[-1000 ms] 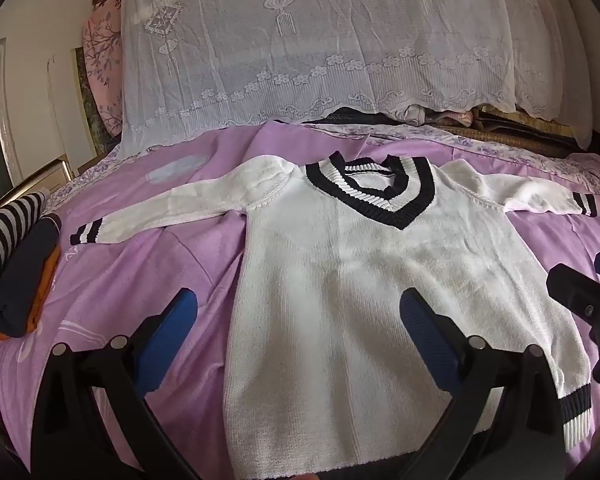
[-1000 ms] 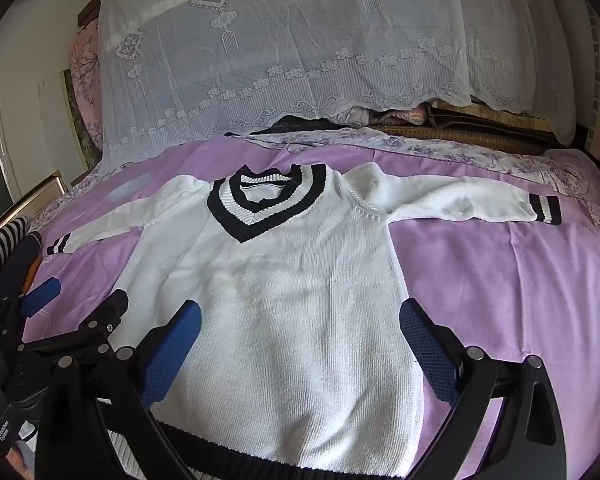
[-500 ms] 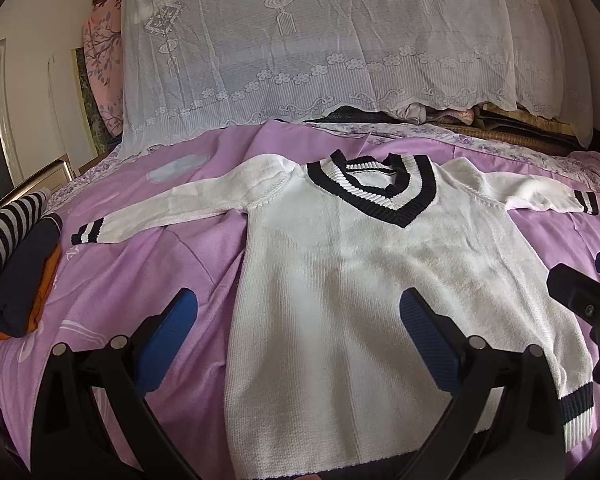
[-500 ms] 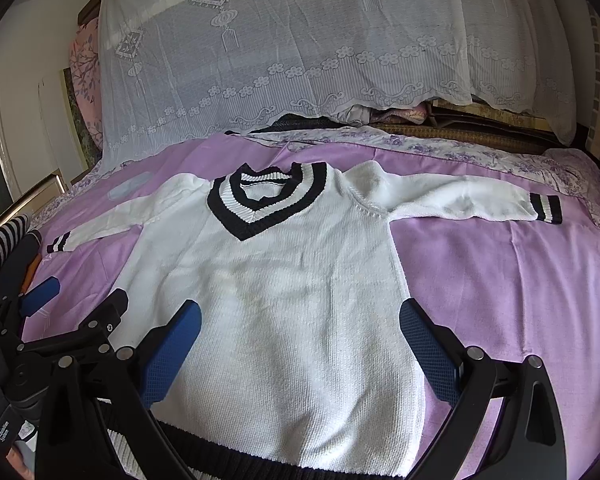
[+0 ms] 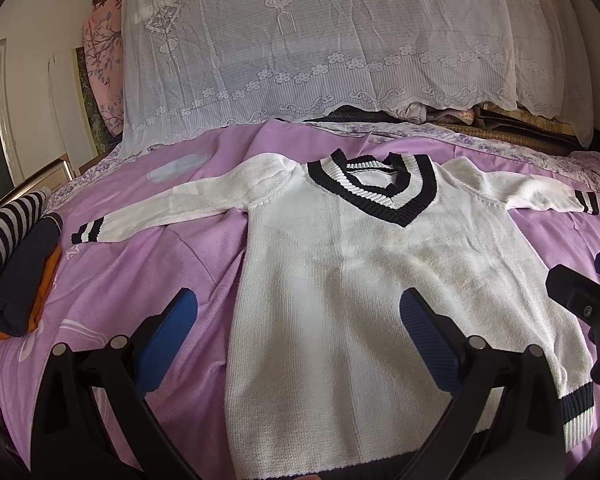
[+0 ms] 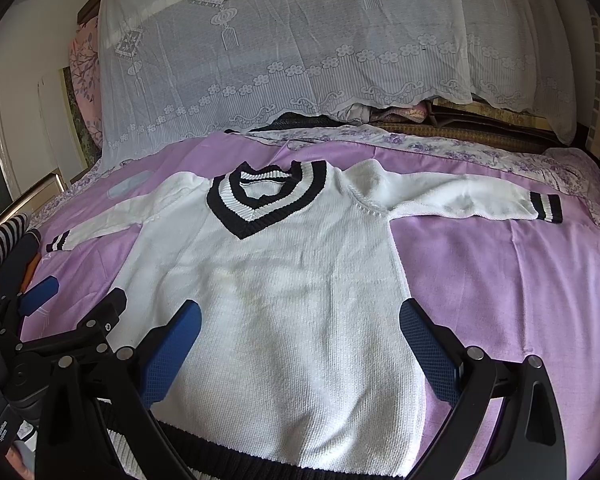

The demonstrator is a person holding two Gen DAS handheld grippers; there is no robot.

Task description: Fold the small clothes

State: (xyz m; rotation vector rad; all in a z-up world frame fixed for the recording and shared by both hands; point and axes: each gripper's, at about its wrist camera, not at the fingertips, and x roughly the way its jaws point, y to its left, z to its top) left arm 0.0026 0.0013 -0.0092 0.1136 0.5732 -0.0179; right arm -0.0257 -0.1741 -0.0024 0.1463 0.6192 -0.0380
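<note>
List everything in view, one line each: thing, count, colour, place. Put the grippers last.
sweater: one, white with black-and-white striped V-neck, cuffs and hem, spread flat face up on the bed, both sleeves out to the sides.
bedspread: one, lilac with a floral border, under the sweater.
folded clothes: one stack, black-and-white striped on top, then dark navy and orange, at the bed's left edge.
lace cloth: one, white, draped over the pile behind the bed.
floral fabric: one, pink, upright at far left beside the lace.
left gripper: one, black with blue pads, open, over the sweater's left edge, holding nothing.
right gripper: one, black with blue pads, open, over the sweater's lower body, holding nothing.
</note>
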